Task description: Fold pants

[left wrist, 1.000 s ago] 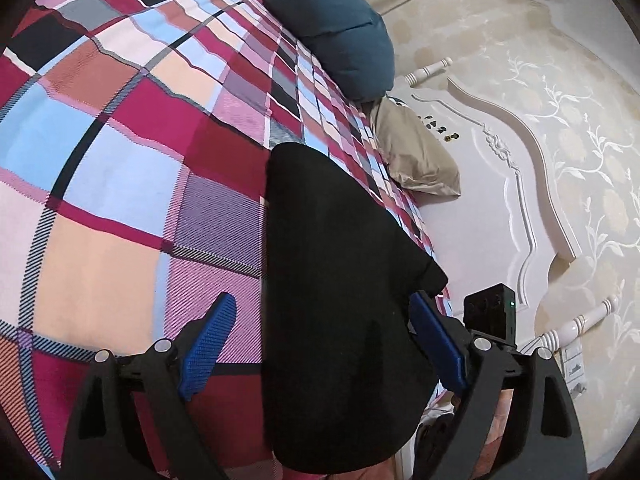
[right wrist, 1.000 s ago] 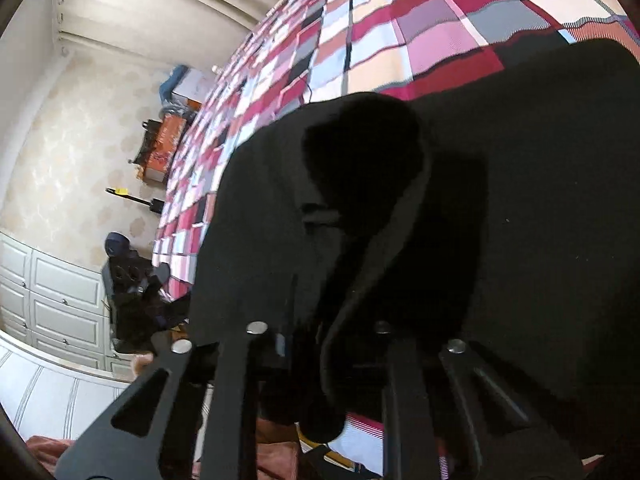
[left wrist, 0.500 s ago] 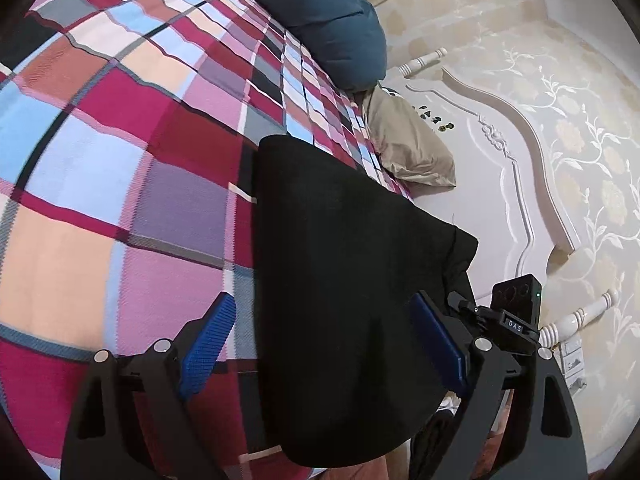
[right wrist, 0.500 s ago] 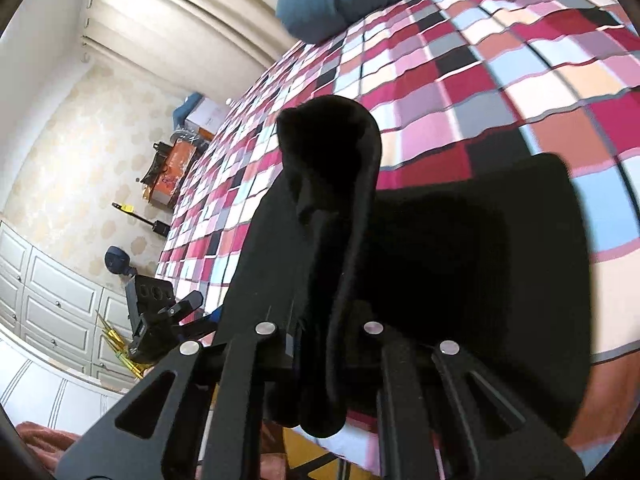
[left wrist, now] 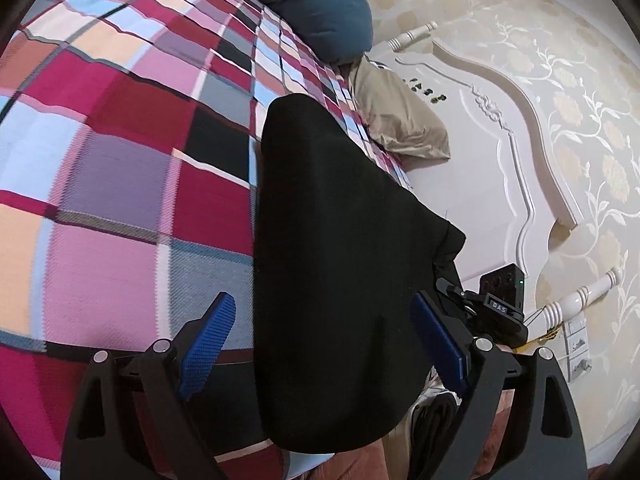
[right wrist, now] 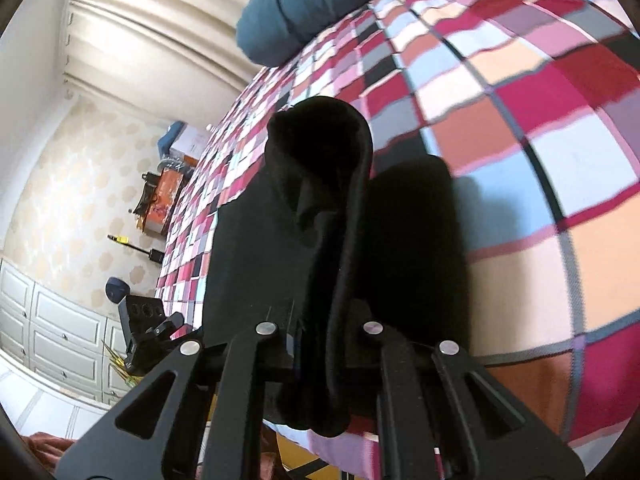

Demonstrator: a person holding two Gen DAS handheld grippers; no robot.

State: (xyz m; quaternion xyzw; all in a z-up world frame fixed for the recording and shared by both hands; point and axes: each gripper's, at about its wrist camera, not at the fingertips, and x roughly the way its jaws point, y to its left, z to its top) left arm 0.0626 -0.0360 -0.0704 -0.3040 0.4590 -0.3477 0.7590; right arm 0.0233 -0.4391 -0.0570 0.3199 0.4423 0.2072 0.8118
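Mid-fold on the black soft-fabric pants point(left wrist: 336, 264), not done yet.

We've got them lying on the plaid quilted bedspread point(left wrist: 120, 184) near its edge. Our right gripper point(right wrist: 320, 320) is clamped on a bunched, lifted fold of matte cloth; the left gripper point(left wrist: 320, 332) hangs wide apart over the flat part, blue ribbed pads point(left wrist: 208, 336) touching nothing. Laying that fold over and smoothing is left, we reckon.

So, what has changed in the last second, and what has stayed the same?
The right tool, shut on the black pants, has lifted its pinched fold up off the checked bedspread, and more bedspread shows beyond it. The left tool stays open over the flat part of the pants. The pillows have not moved.
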